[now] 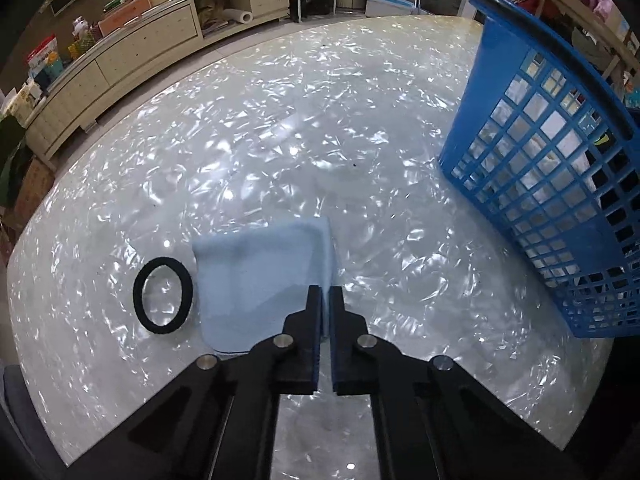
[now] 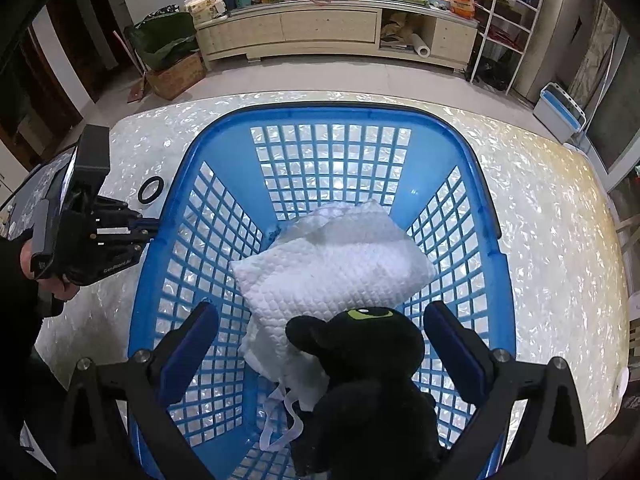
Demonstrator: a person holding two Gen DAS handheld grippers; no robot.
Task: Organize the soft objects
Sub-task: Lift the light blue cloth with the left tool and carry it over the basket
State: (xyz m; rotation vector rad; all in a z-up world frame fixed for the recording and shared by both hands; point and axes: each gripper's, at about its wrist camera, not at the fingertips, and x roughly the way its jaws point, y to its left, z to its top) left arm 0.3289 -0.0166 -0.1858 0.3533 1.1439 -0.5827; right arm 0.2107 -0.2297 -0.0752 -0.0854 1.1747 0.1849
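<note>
My left gripper (image 1: 325,294) is shut on the right edge of a light blue cloth (image 1: 260,280) that lies on the pearly table (image 1: 280,140). A black ring band (image 1: 163,295) lies just left of the cloth; it also shows in the right wrist view (image 2: 150,189). The blue lattice basket (image 1: 560,200) stands to the right. My right gripper (image 2: 322,322) is open above the basket (image 2: 332,116), its fingers either side of a black plush toy (image 2: 360,364) that rests inside on a white quilted cloth (image 2: 332,264). The left gripper (image 2: 154,229) shows at the basket's left wall.
A long cream sideboard (image 2: 328,32) with clutter runs behind the table. A white wire rack (image 2: 504,28) and a blue and white bin (image 2: 560,112) stand on the floor at the right. A cardboard box (image 2: 176,76) sits at the left.
</note>
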